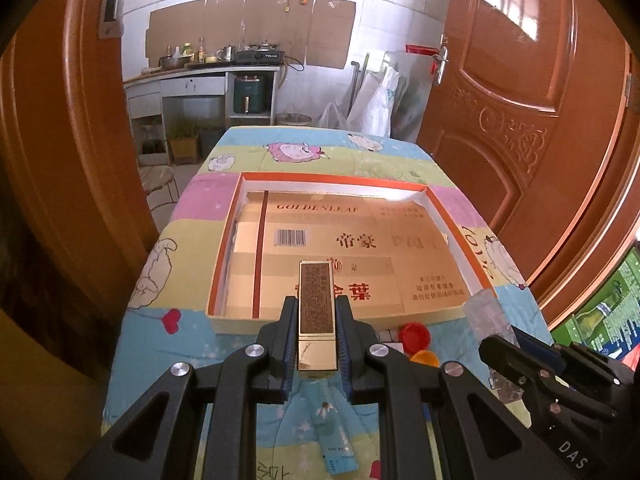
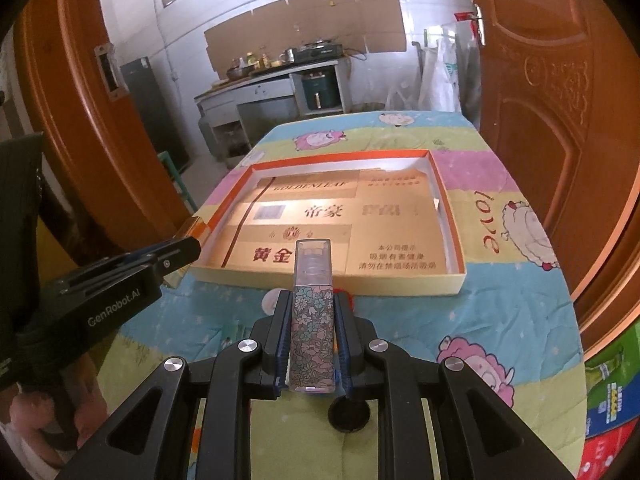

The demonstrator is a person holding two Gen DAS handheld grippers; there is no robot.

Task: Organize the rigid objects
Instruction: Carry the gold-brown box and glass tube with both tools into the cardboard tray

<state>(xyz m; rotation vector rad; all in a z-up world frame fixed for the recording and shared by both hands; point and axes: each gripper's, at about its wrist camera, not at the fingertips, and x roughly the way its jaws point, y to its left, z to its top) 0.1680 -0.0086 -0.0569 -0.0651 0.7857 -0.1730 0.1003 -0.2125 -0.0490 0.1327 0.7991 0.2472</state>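
Two hand-held grippers, each clamped on a slim box, above a cloth-covered tabletop (image 1: pixel 192 344)

The left hand-held gripper (image 1: pixel 316 320) grips a gold box (image 1: pixel 316 312) at frame centre; the right hand-held gripper (image 2: pixel 312 336) clasps a floral box (image 2: pixel 313 332) with a clear cap; an open shallow tray (image 1: pixel 452 220) lies just beyond both.

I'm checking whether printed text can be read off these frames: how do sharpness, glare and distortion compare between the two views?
Left wrist: tray print and barcode sharp, gold box label legible, edges bowed by fisheye. Right wrist: tray lettering softer with pale glare, barcode smeared, floral bottle crisp, same bowing.
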